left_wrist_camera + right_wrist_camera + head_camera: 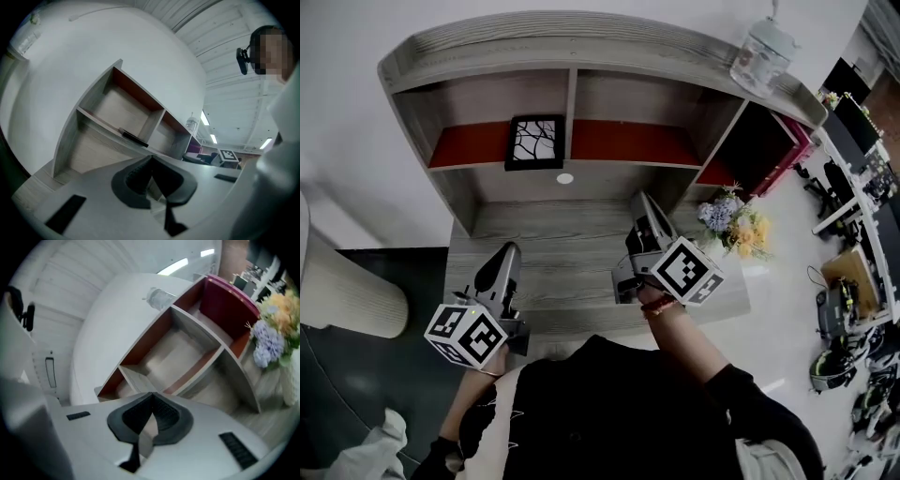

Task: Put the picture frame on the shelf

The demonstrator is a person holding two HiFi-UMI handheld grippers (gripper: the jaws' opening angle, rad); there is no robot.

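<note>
One jar [762,56] atop shelf [581,39], top cut off

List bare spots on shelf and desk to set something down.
Free: middle compartment, divider to slanted partition; left compartment's strip left of the frame; desk between left gripper and right gripper. Crowded: desk's right corner, flowers beside the right gripper; jar on the shelf top's right end.

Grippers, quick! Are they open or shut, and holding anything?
Left gripper: shut, holding nothing.
Right gripper: shut, holding nothing.
</note>
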